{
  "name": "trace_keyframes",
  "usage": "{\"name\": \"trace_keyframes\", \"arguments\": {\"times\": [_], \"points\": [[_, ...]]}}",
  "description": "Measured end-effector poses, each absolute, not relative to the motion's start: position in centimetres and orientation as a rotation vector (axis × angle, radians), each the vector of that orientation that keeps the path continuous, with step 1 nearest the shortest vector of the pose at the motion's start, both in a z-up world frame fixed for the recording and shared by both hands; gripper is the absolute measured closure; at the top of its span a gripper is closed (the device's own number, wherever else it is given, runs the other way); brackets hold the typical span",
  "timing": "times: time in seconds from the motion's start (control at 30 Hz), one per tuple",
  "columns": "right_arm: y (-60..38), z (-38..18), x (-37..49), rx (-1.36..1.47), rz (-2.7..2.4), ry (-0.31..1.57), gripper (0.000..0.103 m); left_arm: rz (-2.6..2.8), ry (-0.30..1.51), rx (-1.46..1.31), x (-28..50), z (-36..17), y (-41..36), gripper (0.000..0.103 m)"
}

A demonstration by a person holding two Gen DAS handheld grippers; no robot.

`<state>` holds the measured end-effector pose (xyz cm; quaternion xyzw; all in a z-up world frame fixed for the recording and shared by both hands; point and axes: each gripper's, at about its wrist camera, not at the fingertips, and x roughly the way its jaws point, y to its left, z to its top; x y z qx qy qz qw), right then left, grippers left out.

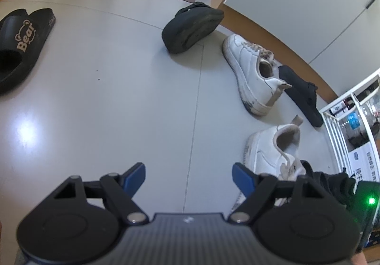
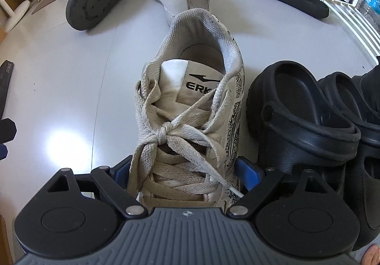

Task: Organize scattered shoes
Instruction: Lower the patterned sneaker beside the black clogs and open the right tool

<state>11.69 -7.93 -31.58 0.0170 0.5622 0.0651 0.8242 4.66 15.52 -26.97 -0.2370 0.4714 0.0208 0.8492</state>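
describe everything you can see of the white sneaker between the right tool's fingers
The white sneaker stands upright on the grey floor, heel away from the camera. It has beige laces tied in a bow, a grey mesh collar, black scribble print on its side and an ERK logo on the tongue. The right tool straddles its forefoot; whether the pads press it is unclear. A black clog sits close beside it.

You face a pale grey tiled floor (image 1: 118,99) scattered with white laced sneakers (image 1: 251,75), black rubber clogs (image 2: 299,122), and a black "Bear" slide sandal (image 1: 21,46).

Bright overhead light; glare on floor (image 1: 26,132); soft shadows; fisheye-bent edges; sharp.
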Motion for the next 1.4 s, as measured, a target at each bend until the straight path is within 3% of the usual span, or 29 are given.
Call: {"name": "trace_keyframes", "arguments": {"times": [0.67,0.8,1.4], "points": [[-8.3,-30.0,10.6,0.057,0.133,1.230,0.012,0.044,0.979,-0.519,4.7,-26.9,15.6,0.021],[-8.2,-30.3,10.1,0.053,0.159,1.233,0.022,0.039,0.972,-0.518,4.7,-26.7,15.5,0.021],[-10.2,-28.2,10.6,0.051,0.210,1.248,0.022,0.004,0.950,-0.541,5.2,-26.6,15.2,0.021]]}}
